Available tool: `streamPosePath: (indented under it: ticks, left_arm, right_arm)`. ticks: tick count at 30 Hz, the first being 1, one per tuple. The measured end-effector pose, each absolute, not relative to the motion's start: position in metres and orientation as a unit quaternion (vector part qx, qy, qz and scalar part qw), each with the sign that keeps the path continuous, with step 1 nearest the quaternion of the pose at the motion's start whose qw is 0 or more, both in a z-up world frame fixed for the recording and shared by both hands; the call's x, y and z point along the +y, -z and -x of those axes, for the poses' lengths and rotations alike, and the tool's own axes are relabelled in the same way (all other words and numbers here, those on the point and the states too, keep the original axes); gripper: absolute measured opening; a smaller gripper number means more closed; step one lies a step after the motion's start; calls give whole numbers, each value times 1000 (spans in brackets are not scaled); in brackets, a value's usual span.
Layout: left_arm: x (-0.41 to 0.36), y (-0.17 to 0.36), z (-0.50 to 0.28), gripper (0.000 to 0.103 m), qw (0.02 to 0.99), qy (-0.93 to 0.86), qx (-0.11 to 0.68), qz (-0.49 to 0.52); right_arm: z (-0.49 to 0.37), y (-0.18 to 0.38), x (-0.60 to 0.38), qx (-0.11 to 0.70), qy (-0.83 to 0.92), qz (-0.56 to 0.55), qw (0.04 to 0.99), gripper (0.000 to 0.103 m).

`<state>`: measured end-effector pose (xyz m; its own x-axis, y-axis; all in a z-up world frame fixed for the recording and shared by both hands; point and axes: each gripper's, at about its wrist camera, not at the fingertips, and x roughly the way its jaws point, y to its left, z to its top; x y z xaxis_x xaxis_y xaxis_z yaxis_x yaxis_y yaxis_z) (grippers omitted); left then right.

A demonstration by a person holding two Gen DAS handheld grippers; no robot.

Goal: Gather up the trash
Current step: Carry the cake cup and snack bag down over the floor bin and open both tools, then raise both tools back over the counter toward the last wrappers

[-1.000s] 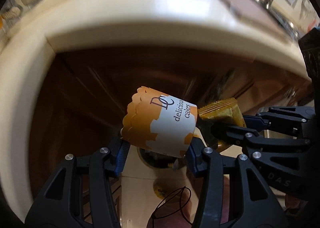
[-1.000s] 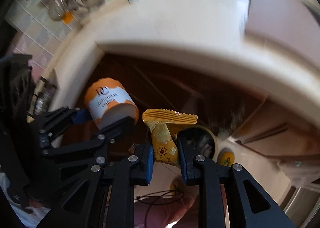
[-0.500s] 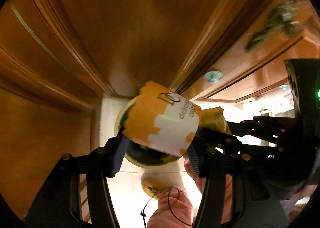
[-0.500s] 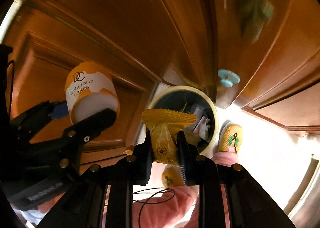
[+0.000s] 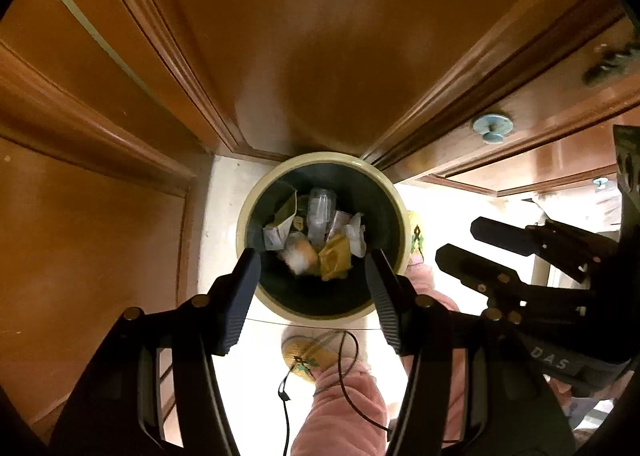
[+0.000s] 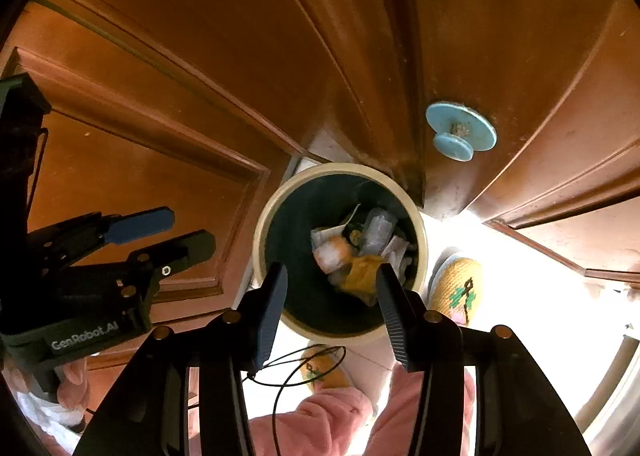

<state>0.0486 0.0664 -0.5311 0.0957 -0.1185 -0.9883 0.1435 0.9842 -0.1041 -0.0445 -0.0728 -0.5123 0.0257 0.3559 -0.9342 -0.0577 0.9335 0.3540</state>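
Bin, cream-rimmed and dark inside, stands on the floor against wooden cabinet doors. Cake cup and yellow wrapper lie in it among other rubbish. My left gripper hangs over it, jaws spread, empty. My right gripper, jaws just opened, grips nothing; I see the wrapper below, in the bin.

Ahead of the gripper, brown wooden cabinet doors with a pale blue round knob; below it, pink trouser legs, yellow embroidered slippers, pale floor tile.
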Motion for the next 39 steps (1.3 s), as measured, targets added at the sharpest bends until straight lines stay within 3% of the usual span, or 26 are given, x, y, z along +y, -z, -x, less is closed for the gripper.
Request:
streamPosePath:
  ticks: [7,18,31,37,39]
  left_arm:
    - [65,471,-45,52,749,86,657,-12]
    - [63,310,-30,52,784,82,615,-17]
    - [61,116,-61,52,867,78,491,-29]
    - [51,56,-88,52,890,64,451,-39]
    - [48,40,-102,57,894,57,444,-40]
  right_arm:
    - [15,459,-71,679,-167,-110,706,47]
    - [6,297,-76,649,-182,-100,732,47]
    - [-36,94,-104,548,-187,-115,807,47]
    - [-74,41,-124,508,-184,-129,831,47]
    - [-88,31,-132,502,-183,-135,834,47]
